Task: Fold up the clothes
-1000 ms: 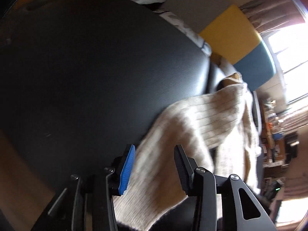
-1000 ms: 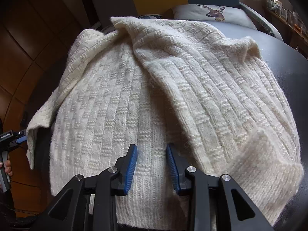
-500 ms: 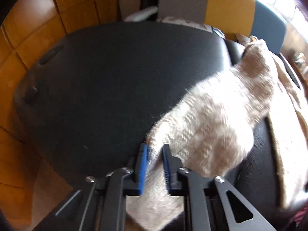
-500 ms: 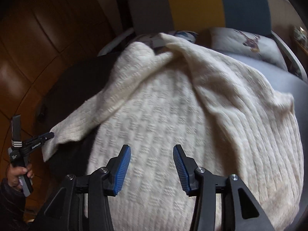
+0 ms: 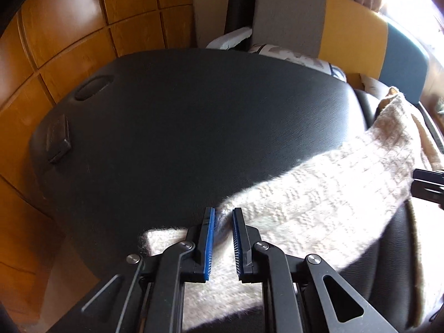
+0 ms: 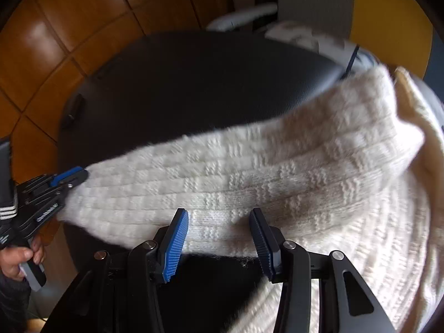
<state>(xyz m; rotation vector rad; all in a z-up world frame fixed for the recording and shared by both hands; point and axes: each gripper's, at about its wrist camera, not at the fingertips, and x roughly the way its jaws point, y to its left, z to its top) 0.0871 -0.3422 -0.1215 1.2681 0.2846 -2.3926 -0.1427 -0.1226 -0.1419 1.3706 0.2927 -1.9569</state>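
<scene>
A cream knitted sweater [image 6: 360, 222] lies on the right part of a black padded table [image 5: 194, 125]. One sleeve [image 5: 319, 194] stretches out leftward across the table. My left gripper [image 5: 223, 213] is shut on the sleeve's cuff end; knit is pinched between its blue pads. In the right wrist view the left gripper [image 6: 75, 174] shows at the left edge, held by a person's hand [image 6: 16, 258]. My right gripper [image 6: 219, 216] hangs over the middle of the sleeve [image 6: 249, 166], jaws apart, pads not pressing on the knit.
A chair with a grey, yellow and blue back [image 5: 291, 19] stands behind the table, with a printed cushion [image 5: 291, 55] on it. Wooden floor [image 5: 69, 27] surrounds the table. The table's left end has an oval recess [image 5: 94, 87] and a small dark block [image 5: 58, 141].
My left gripper closed on the sleeve cuff and drew the sleeve out straight. The right gripper opened wider and swept left from the sweater's body to the sleeve.
</scene>
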